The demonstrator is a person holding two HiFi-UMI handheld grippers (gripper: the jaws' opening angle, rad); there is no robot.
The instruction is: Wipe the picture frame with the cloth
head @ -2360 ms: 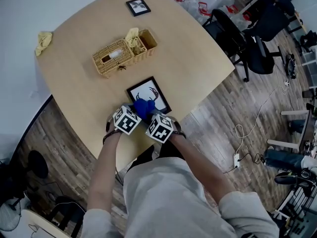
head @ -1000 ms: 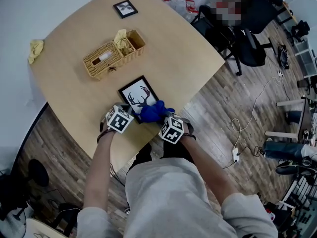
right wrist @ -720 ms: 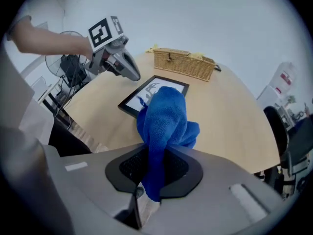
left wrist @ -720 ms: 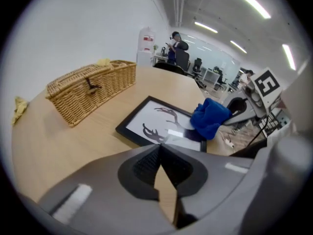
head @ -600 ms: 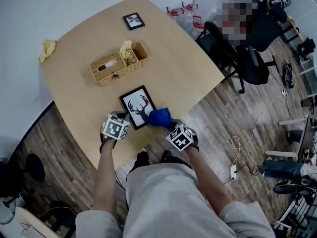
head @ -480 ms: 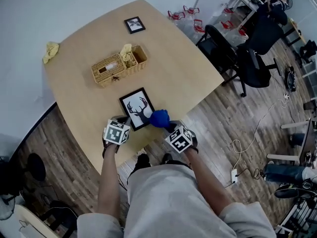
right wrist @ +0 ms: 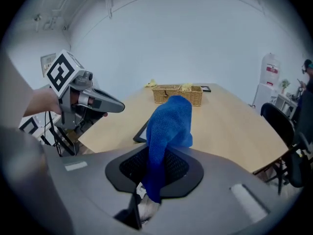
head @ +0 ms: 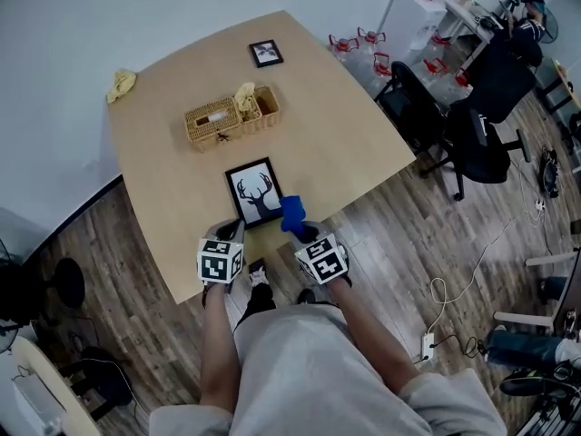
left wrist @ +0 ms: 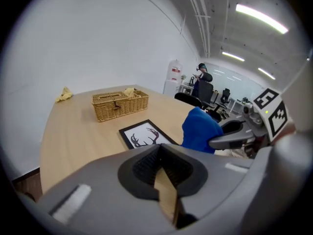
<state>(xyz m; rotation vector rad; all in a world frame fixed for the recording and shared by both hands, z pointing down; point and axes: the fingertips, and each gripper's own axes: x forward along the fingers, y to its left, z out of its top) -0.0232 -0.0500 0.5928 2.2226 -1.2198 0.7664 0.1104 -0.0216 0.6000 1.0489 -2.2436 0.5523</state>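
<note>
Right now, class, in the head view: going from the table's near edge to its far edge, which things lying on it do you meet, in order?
Deer picture frame → wicker basket → small picture frame.

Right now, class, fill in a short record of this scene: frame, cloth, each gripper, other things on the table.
picture frame: flat on table, deer print up
cloth: blue, bunched, by frame's near right corner
right gripper: fingers shut on cloth
left gripper: fingers shut, empty, clear of the frame
also on table: wicker basket, small frame, yellow rag
</note>
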